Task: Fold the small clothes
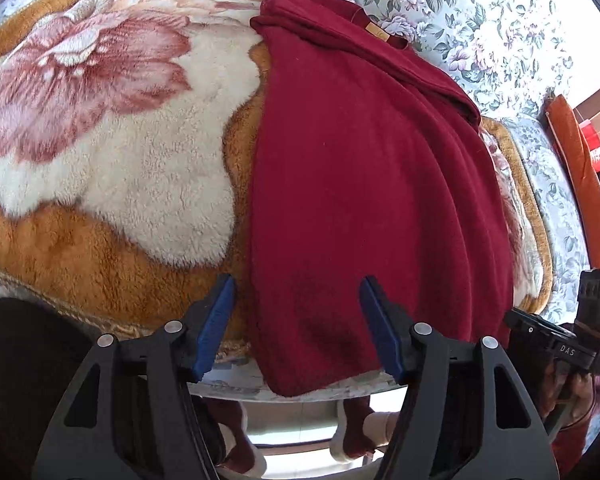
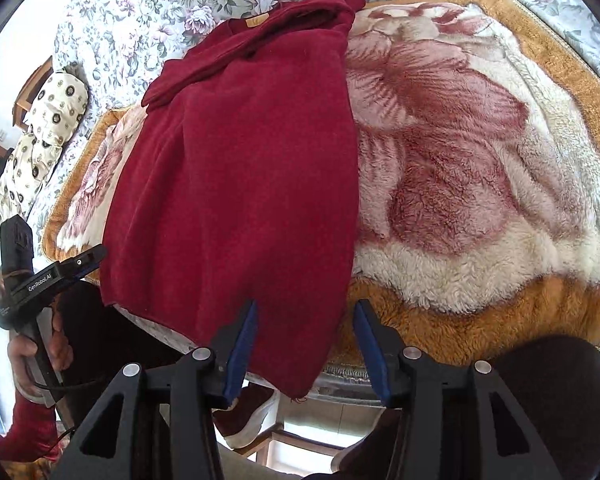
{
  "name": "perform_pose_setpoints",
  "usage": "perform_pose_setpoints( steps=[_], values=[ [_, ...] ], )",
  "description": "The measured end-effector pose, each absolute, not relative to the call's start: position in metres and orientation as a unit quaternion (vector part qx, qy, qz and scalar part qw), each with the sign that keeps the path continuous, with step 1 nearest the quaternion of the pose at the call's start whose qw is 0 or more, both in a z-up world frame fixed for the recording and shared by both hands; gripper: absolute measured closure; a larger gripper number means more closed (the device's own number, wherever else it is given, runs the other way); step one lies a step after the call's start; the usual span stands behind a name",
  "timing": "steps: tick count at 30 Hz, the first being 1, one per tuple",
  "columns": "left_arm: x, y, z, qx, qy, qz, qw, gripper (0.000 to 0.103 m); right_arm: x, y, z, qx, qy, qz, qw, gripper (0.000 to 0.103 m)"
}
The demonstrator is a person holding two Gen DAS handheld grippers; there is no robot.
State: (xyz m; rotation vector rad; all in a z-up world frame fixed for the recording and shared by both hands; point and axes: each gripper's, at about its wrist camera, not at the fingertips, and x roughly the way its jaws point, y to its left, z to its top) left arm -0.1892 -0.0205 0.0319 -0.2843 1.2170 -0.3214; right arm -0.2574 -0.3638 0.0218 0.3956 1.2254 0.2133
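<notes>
Plush blanket (image 1: 112, 184) bears red garment (image 1: 363, 184), hem overhanging, sleeves hidden.

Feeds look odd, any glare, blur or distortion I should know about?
Left wrist view: strong fisheye bowing, black corners, window glare at right; the red garment is sharp. Right wrist view: same bowing, washed-out left edge, blur near the other hand-held gripper; blanket pile is crisp.

Home bedroom setting is being indicated: a bed is being covered by a floral sheet (image 1: 479, 20) with a plush flower-print blanket (image 1: 100, 128) being spread on top. A patterned pillow (image 2: 48, 120) and an orange cushion (image 1: 579, 168) are being shown at the edges.
</notes>
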Motion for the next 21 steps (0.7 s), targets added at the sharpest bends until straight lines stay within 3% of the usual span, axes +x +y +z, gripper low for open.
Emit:
perform_pose_setpoints(
  steps=[9, 10, 11, 12, 13, 14, 21],
  values=[
    [-0.193, -0.038, 0.031, -0.1, 0.562, -0.137, 0.81, 0.033, -0.256, -0.35, 0.018, 0.178, 0.552, 0.071, 0.812, 0.052],
    [-0.193, -0.036, 0.031, -0.105, 0.562, -0.133, 0.81, 0.045, -0.257, -0.347, 0.019, 0.165, 0.549, 0.071, 0.816, 0.056],
    [-0.193, -0.034, 0.031, -0.107, 0.563, -0.128, 0.81, 0.054, -0.258, -0.346, 0.019, 0.154, 0.546, 0.071, 0.82, 0.067],
    [-0.194, -0.034, 0.032, -0.11, 0.564, -0.129, 0.808, 0.081, -0.258, -0.347, 0.02, 0.15, 0.542, 0.072, 0.824, 0.074],
    [-0.194, -0.033, 0.031, -0.122, 0.571, -0.141, 0.799, 0.094, -0.258, -0.35, 0.02, 0.162, 0.536, 0.081, 0.824, 0.09],
    [-0.194, -0.032, 0.029, -0.133, 0.577, -0.149, 0.792, 0.094, -0.258, -0.354, 0.02, 0.182, 0.534, 0.092, 0.821, 0.094],
    [-0.199, -0.019, 0.05, -0.123, 0.558, -0.154, 0.806, 0.096, -0.263, -0.374, 0.052, 0.196, 0.493, 0.113, 0.84, 0.095]
  ],
)
